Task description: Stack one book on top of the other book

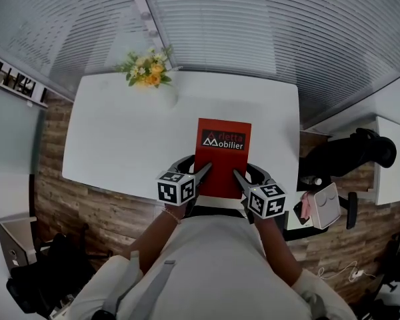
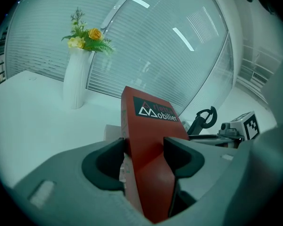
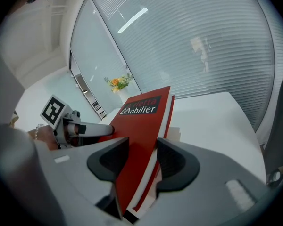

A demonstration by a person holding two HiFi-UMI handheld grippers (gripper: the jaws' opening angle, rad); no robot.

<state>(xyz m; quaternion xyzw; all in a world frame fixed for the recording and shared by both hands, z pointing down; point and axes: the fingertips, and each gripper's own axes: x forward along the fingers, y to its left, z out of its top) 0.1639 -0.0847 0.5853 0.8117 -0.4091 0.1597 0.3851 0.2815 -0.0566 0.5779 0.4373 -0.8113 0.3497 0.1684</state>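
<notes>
A red book point(image 1: 223, 155) with "Mobilier" on its cover lies lengthwise near the front edge of the white table point(image 1: 120, 139). My left gripper point(image 1: 205, 171) is shut on its near left corner, with one jaw on each face of the red book point(image 2: 148, 135). My right gripper point(image 1: 239, 175) is shut on the near right corner, across the cover and page edge of the red book point(image 3: 141, 126). A pale edge point(image 2: 112, 132) shows just under the red book, perhaps a second book point(image 3: 175, 133). The red cover hides it in the head view.
A white vase of yellow flowers point(image 1: 150, 72) stands at the table's far edge. Window blinds run behind the table. A black object point(image 1: 350, 152) and a white box point(image 1: 323, 205) sit on the wooden floor to the right.
</notes>
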